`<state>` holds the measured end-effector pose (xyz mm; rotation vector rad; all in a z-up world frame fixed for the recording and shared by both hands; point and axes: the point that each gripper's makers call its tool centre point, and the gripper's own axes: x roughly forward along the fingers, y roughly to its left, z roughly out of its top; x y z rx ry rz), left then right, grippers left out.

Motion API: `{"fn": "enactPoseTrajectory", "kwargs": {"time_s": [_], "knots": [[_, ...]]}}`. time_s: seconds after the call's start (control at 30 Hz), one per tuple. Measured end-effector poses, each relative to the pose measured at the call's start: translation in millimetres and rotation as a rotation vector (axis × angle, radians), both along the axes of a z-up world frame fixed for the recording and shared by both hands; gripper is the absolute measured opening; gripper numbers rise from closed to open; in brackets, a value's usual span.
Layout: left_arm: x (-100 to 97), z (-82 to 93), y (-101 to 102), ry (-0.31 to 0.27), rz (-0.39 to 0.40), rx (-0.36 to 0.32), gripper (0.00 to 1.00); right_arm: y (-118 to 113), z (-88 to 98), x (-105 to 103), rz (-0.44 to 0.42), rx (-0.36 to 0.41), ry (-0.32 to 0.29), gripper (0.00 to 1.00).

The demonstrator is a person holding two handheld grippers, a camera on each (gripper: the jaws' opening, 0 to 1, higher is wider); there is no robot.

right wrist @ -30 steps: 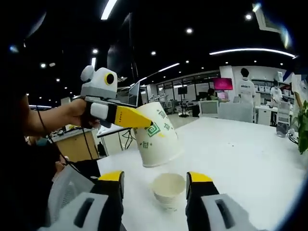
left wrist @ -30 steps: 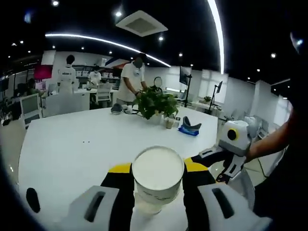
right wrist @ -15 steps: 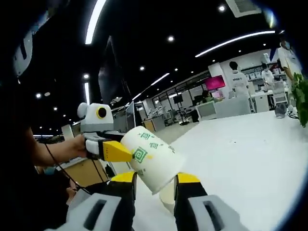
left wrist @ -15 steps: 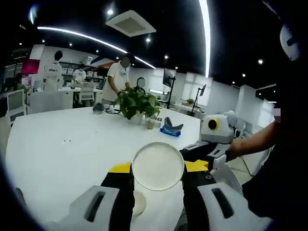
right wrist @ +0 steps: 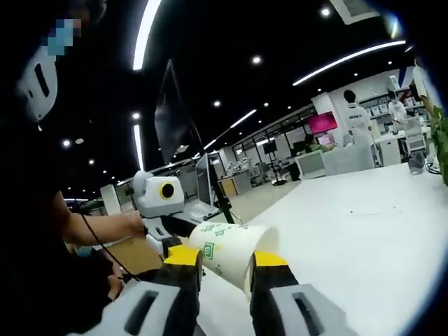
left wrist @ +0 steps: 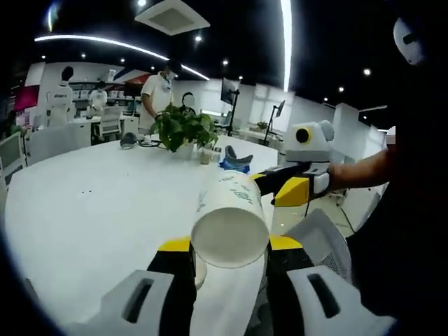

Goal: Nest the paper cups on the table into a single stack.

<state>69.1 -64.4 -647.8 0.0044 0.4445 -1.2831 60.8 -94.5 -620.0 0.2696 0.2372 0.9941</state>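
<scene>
Cup (left wrist: 229,222) now nested, prob. w/ 2nd cup; left tongs (left wrist: 229,246) & right tongs (right wrist: 227,260) both pinching it.

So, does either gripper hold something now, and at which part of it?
The left gripper grips a paper cup by its side wall near the closed base. The right gripper has its jaws on either side of that cup.
</scene>
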Motion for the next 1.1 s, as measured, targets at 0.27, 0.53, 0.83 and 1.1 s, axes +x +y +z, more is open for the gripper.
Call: {"fn": "enactPoseTrajectory", "kwargs": {"time_s": [0.27, 0.53, 0.83, 1.1], "knots": [[-12.0, -8.3, -2.3, 0.006, -0.047, 0.018, 0.36, 2.3, 9.4, -7.7, 0.033, 0.03, 0.019, 0.12], [-18.0, -14.2, -3.7, 0.022, -0.062, 0.028, 0.34, 3.5, 21.8, -10.7, 0.051, 0.102, 0.061, 0.02], [-2.3, -9.4, 7.0, -0.021, 0.016, 0.025, 0.04, 1.3, 29.8, -10.6, 0.049, 0.118, 0.054, 0.0], [-7.5, -6.7, 12.3, -0.082, 0.041, 0.027, 0.21, -1.0, 28.9, -4.9, 0.033, 0.077, 0.045, 0.0]]}}
